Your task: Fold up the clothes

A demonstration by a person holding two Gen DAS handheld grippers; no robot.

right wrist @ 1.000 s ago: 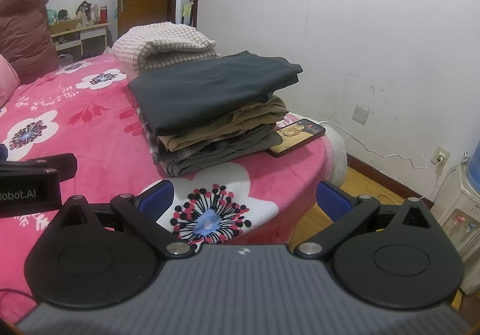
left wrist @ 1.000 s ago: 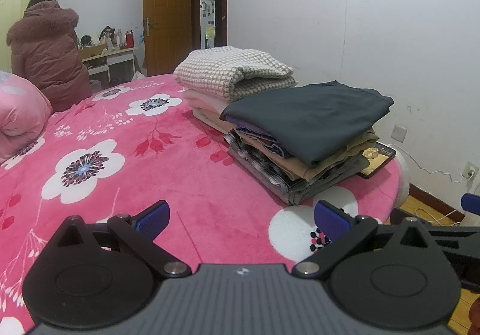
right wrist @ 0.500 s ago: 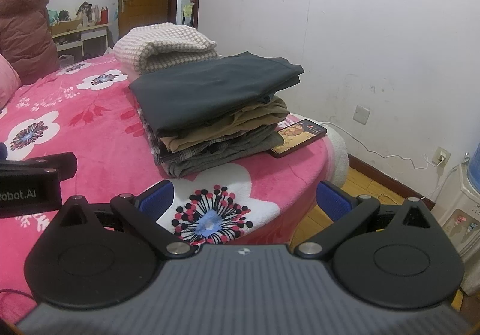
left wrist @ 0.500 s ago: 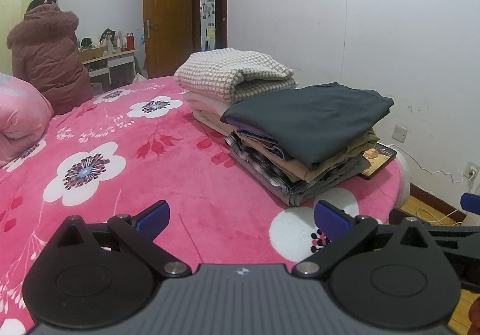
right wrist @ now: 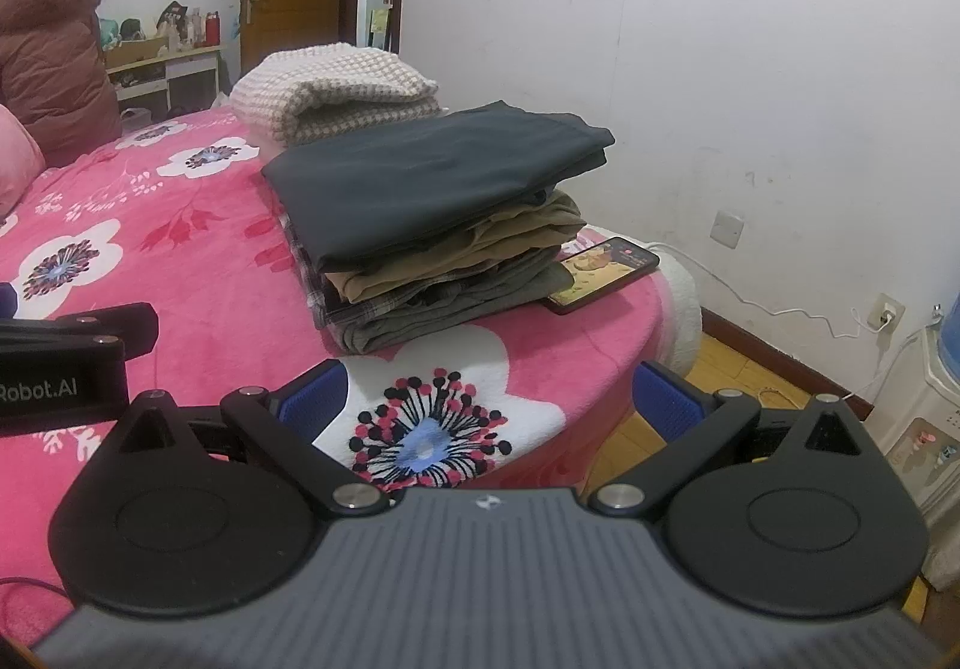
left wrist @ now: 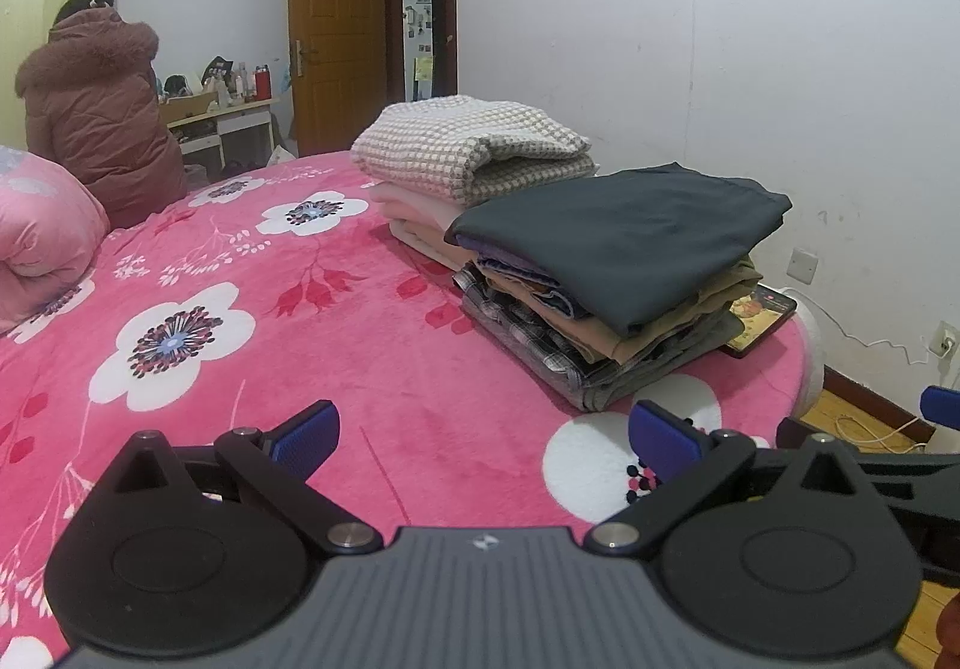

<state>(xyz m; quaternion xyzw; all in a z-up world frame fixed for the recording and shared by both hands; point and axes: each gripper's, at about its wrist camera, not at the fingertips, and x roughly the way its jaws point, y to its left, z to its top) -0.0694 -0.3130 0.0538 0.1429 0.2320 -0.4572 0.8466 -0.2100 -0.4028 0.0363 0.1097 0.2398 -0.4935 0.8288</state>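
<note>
Both grippers, left gripper (left wrist: 483,432) and right gripper (right wrist: 491,396), spread wide and empty above pink blanket (left wrist: 252,321); folded stack (right wrist: 438,225) near bed edge beside phone (right wrist: 606,273); soft, light, limp, probably best pinched at a folded edge.

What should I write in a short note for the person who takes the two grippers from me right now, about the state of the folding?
Left gripper: open, empty, above the pink floral blanket.
Right gripper: open, empty, at the bed's corner.
Clothes: two folded stacks lie side by side near the wall. The near stack has the dark grey garment on top, over tan and plaid pieces. The far stack has the checked knit on top.
A phone lies by the near stack, screen lit.
Done: all clothes in view are folded and stacked.
Left: no unfolded garment shows in either view; check outside the views.
</note>
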